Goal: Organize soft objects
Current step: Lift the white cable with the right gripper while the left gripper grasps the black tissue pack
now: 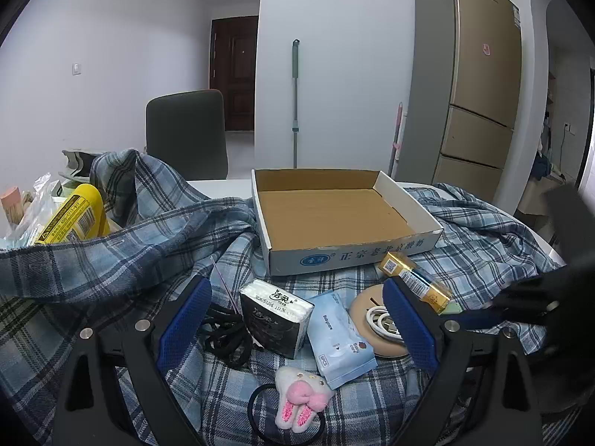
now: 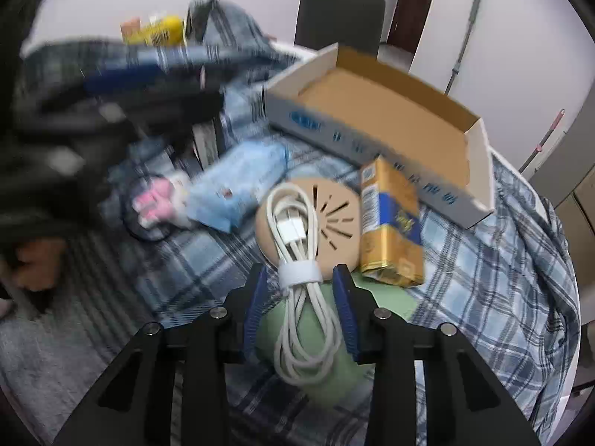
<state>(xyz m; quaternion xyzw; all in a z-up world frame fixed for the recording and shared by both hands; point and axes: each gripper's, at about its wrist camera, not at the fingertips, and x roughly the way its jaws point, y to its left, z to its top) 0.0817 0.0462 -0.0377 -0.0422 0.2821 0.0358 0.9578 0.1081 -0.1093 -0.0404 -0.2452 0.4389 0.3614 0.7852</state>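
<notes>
While the left gripper hangs low in front of the cardboard box, tilted gently downward, its jaws stand wide with nothing between the blue pads; a tissue pack and a pale blue wipes pouch lie on the plaid cloth beyond them. The right gripper points steeply down, nearer the viewer than the box, its jaws narrow and straddling a coiled white cable without clearly pressing on it. The cable lies half on a round tan disc and half on a green soft thing under the jaws.

Counted in front of the box: one tissue pack, one wipes pouch, one cable, one disc, one gold carton just beside the box wall, one plush bunny hair tie and one tangle of black hair bands. Left of the box one yellow tube stands among bags.

The right wrist view is smeared by motion on its left half, so the left gripper there shows only as a dark blur. The green thing is mostly covered by the cable and jaws, and what it is cannot be told. The white desk shows only as a strip behind the cloth, left of the box.
</notes>
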